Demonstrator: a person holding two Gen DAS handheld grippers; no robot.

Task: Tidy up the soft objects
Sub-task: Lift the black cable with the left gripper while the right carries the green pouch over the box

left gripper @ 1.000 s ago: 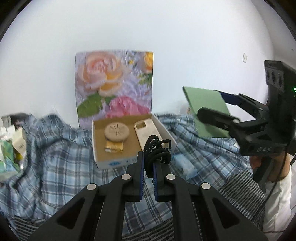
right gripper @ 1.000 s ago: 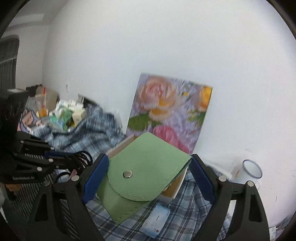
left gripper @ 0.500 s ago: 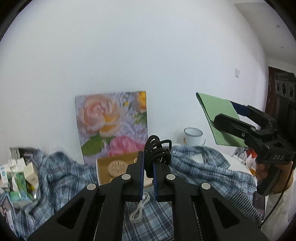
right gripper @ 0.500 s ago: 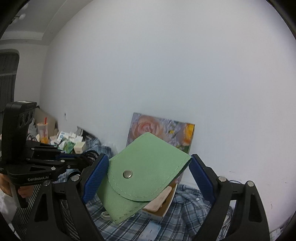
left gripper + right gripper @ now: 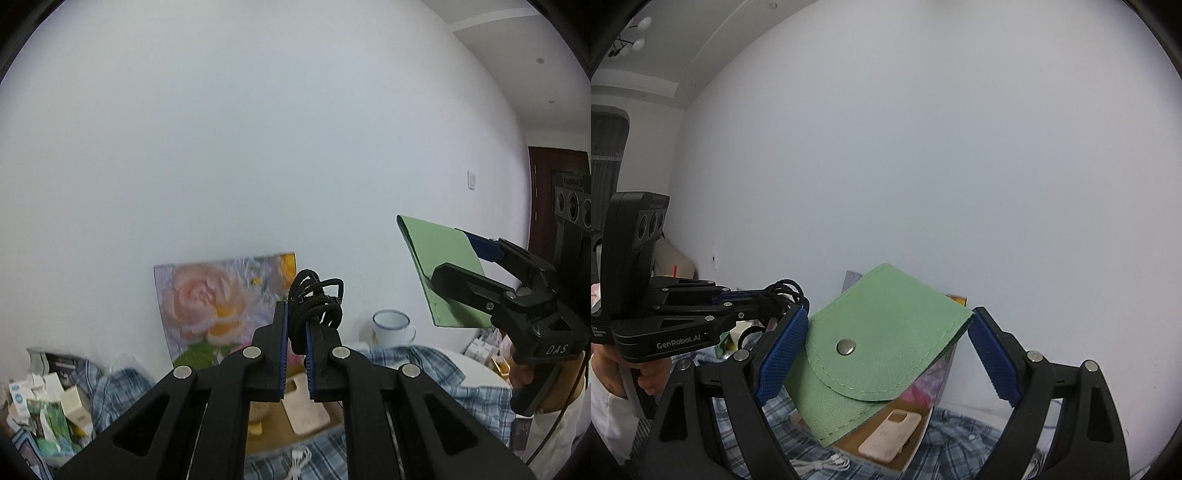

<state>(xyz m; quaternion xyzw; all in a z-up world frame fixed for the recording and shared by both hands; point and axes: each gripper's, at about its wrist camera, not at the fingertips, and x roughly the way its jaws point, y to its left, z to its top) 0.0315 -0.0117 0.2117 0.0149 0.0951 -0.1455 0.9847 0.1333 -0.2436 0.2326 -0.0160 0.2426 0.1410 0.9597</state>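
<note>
Green pouch (image 5: pixel 882 345) spans right jaws; black hair ties (image 5: pixel 316 304) pinched in left.

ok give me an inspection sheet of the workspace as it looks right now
Surface: blue plaid cloth spread over the work area.
Job's things: bundle of black hair ties and green snap pouch, both held up in the air; cardboard box below holds a beige phone case.
Clutter: small cartons and packets heaped at the far left; white enamel mug by the wall.
Grippers: left gripper shut on the hair ties; right gripper clamps the pouch edge to edge.
Cables: white coiled cable on the cloth in front of the box.
Surroundings: rose painting leaning on a white wall; dark door at right.
</note>
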